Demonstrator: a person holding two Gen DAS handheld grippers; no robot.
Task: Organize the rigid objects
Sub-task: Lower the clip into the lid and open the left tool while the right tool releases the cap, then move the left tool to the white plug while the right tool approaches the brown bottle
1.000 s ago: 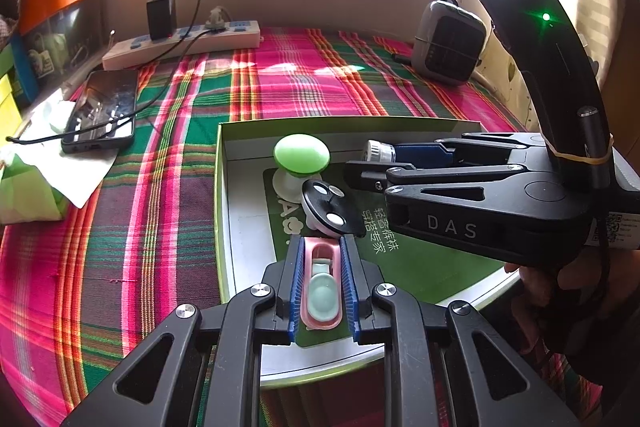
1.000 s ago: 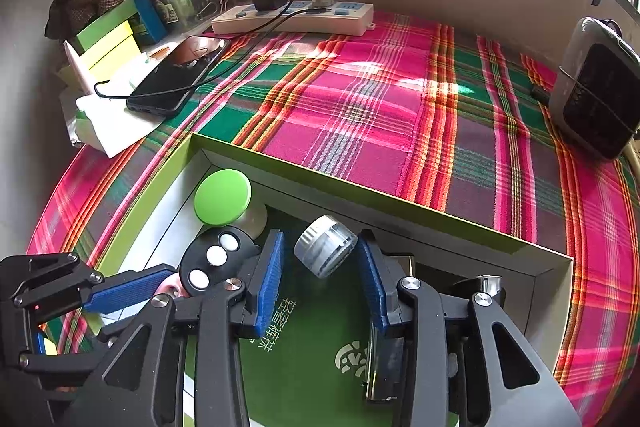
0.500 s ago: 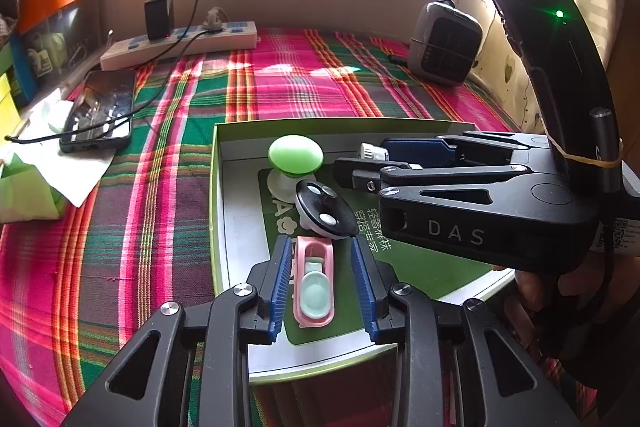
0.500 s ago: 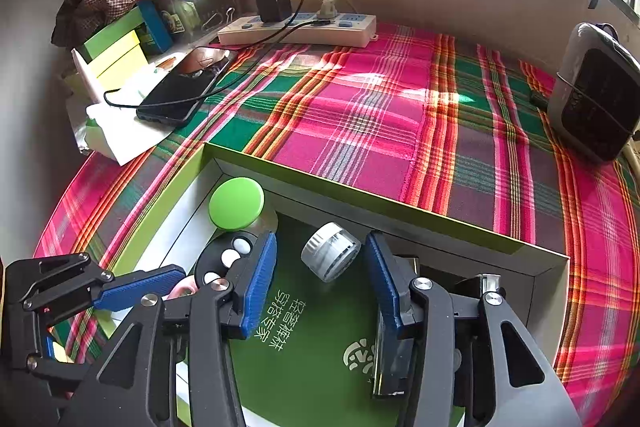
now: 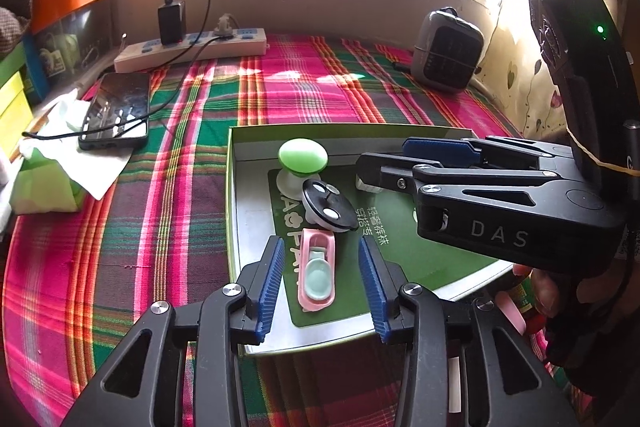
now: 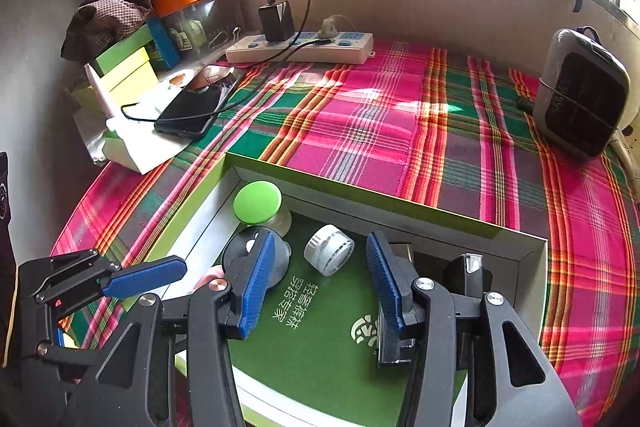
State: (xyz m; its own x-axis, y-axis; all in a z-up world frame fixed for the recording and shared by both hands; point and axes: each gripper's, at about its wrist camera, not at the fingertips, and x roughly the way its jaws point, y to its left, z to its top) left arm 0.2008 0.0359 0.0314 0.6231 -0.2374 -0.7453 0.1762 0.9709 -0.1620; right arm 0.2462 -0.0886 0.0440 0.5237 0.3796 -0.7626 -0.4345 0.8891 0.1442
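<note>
1. Now we see the left gripper (image 5: pixel 322 281) jaws spread wide, released: pink case (image 5: pixel 317 275) lies free between them in the green box (image 5: pixel 233 211), lower centre.
2. Right gripper (image 6: pixel 320 277) jaws wide, empty, around the white cap (image 6: pixel 329 254); likely our next pick.

Left gripper (image 5: pixel 322 283) jaws spread wide, pink case (image 5: pixel 317 273) lying loose between them on the green box (image 5: pixel 234 227) floor. Black round remote (image 5: pixel 329 205) just beyond it, green-capped knob (image 5: pixel 302 157) behind. Right gripper (image 5: pixel 404 163) reaches in from the right, hand (image 5: pixel 540 291) below. Plaid cloth (image 5: pixel 160 211) underneath.
</note>
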